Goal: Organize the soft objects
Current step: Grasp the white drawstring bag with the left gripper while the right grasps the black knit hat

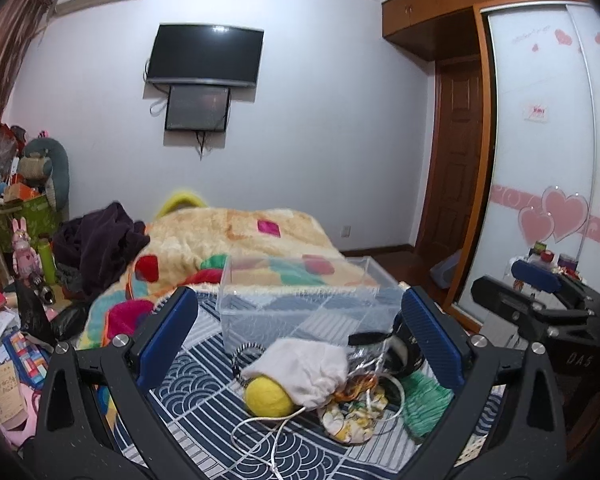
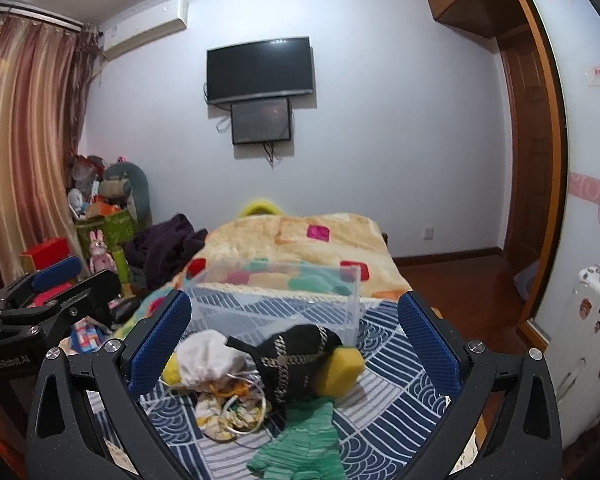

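Both grippers hover over a bed, each with its blue-padded jaws spread wide and nothing between them: the left gripper frames the heap of soft things from its own view, and the right gripper does the same from a little further right. The bed is covered by a navy and white patterned sheet, and near its near edge lies the pile. A yellow felt ball touches a white drawstring pouch, with a white cord looping out toward the near edge. Beside the pouch sits a crumpled yellow-patterned cloth, and a green knitted piece lies at the pile's right. A black beanie with a chain pattern rests on the heap, and a yellow sponge touches its right side. Just behind the pile stands a clear plastic box, upright and open-topped; nothing shows inside it, only the bedding seen through its walls. Beyond the box a plush blanket with coloured squares covers the far half of the bed, with a dark purple garment heaped at its left edge. On the far white wall hangs a television with a smaller screen under it; a wooden door stands to the right, and striped curtains hang to the left.
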`<action>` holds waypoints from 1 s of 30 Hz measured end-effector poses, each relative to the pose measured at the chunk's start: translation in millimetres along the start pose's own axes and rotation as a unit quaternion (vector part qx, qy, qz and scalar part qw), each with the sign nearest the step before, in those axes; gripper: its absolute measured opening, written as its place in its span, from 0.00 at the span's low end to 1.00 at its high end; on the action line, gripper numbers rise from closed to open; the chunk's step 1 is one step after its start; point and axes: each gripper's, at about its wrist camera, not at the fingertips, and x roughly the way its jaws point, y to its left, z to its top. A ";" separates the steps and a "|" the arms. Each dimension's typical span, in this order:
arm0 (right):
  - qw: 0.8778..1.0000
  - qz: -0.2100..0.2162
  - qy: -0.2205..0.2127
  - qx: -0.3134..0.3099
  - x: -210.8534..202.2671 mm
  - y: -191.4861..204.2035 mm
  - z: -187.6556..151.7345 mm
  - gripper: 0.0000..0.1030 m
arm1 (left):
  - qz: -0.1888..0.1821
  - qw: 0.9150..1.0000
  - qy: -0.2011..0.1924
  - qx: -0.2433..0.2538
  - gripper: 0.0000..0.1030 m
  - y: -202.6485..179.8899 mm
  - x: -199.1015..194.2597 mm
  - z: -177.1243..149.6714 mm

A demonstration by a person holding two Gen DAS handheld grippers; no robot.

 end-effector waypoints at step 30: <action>0.989 0.051 0.134 0.021 72.6 -3.9 -37.6 0.69 | -0.023 0.983 0.179 -0.020 0.58 28.3 120.7 -65.7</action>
